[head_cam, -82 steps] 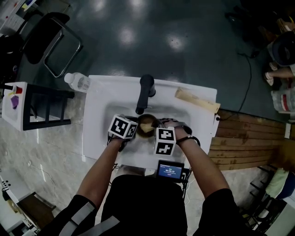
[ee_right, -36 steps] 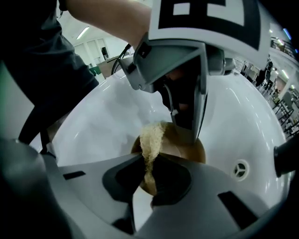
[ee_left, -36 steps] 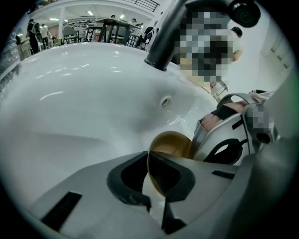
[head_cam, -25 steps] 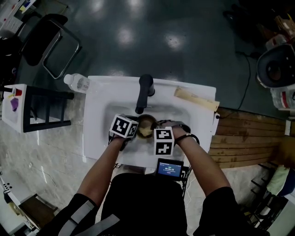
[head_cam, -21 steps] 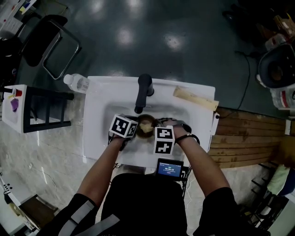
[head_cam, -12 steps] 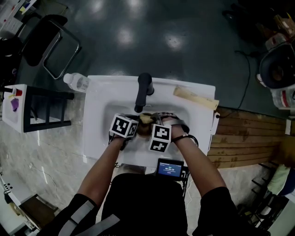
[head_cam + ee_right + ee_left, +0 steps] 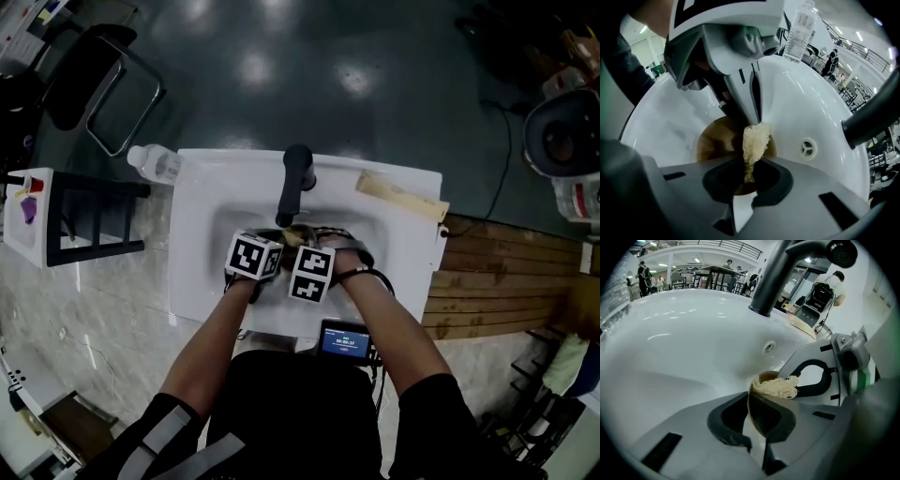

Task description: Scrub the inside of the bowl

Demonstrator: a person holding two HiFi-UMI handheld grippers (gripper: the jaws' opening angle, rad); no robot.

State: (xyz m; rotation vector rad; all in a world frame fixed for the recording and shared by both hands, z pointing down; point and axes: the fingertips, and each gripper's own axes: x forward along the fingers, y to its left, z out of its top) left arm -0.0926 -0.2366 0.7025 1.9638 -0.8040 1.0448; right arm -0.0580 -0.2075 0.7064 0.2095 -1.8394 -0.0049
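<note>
Pinching the thin wall of the brown bowl (image 7: 710,143) at its rim with the left hand-held gripper (image 7: 753,417), jaws almost together with only that wall between them. Probably doing so for stopping any sliding or turning of the bowl on the smooth white sink (image 7: 806,93) under the rubbing. Holding the bowl low in the basin, just in front of the black faucet (image 7: 296,183) and near a small round opening (image 7: 806,148) in the basin wall, seemingly for catching water and dirt there.

Gripping a pale fibrous scrubber (image 7: 754,138) by one end with the right hand-held gripper (image 7: 746,180), jaws closed on it, leaving the free end sticking out ahead of the jaws. Pointing this gripper steeply down and bringing the free end to the top of the inner wall, right beside the left jaws. Judging from this, working the inside of the bowl now with the soft fibres only, apparently for sparing it from the hard jaws.
</note>
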